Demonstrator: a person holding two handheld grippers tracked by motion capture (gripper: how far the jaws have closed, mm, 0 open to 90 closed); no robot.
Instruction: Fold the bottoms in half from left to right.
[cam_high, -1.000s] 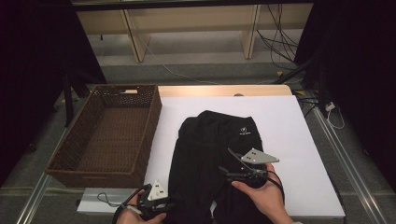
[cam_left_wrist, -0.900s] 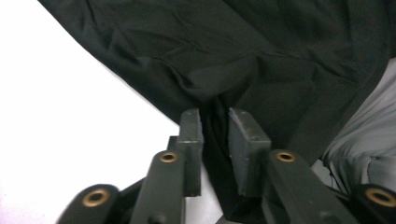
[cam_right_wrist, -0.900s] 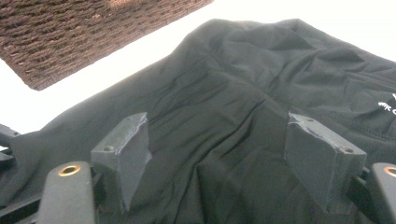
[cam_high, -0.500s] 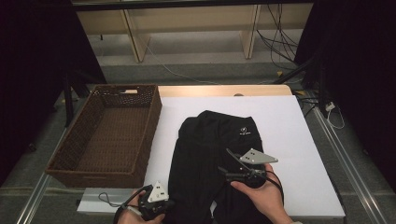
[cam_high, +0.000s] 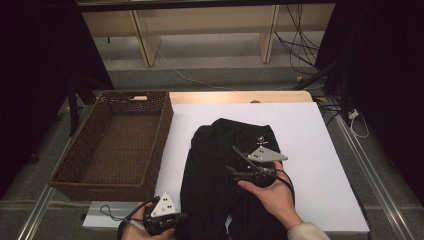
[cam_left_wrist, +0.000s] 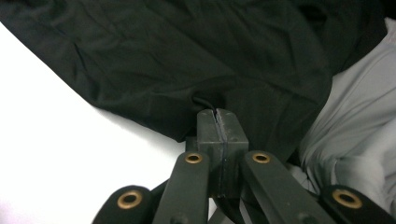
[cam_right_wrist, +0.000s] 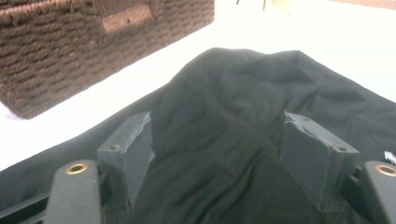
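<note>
The black garment (cam_high: 225, 175) lies in the lower middle of the frame on the white tabletop (cam_high: 320, 145). The left gripper (cam_left_wrist: 218, 122) pinches its edge tight. The right gripper (cam_right_wrist: 217, 154) hangs wide apart above the cloth. A hard tug could pull the thin edge free.

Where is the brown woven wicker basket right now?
In the high view, the brown woven wicker basket sits on the table's left side, beside the white board carrying the black garment.

A brown wicker basket (cam_high: 116, 145) sits at the left end of the white table (cam_high: 320, 150), with pale wooden shelving (cam_high: 205, 30) and loose cables (cam_high: 300, 45) on the floor beyond.
</note>
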